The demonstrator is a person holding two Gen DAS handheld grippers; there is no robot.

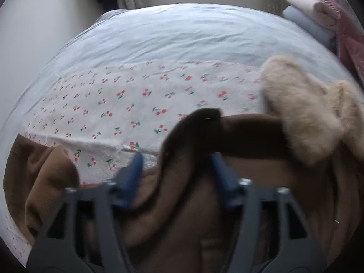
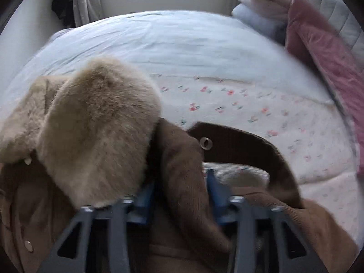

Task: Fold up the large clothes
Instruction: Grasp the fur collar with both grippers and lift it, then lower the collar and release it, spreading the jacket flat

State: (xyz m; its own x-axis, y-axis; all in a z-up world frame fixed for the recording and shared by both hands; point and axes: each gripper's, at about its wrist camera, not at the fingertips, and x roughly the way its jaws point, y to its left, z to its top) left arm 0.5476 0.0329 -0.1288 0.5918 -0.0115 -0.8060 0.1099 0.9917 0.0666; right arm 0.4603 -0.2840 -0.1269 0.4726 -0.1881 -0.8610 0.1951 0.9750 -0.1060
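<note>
Pale blue bed (image 2: 173,43) beneath cherry-print quilt (image 1: 136,104)

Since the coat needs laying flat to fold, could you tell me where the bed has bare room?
The cherry blanket beyond the left gripper is bare, bordered by the blue sheet, also free up to the wall. Crowded: the coat and its fur collar at the near edge, and the pillows and pink quilt at right.

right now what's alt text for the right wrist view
The right gripper has its blue fingers closed on a fold of a brown corduroy coat with a beige fur collar, above a bed with a cherry-print blanket.
</note>
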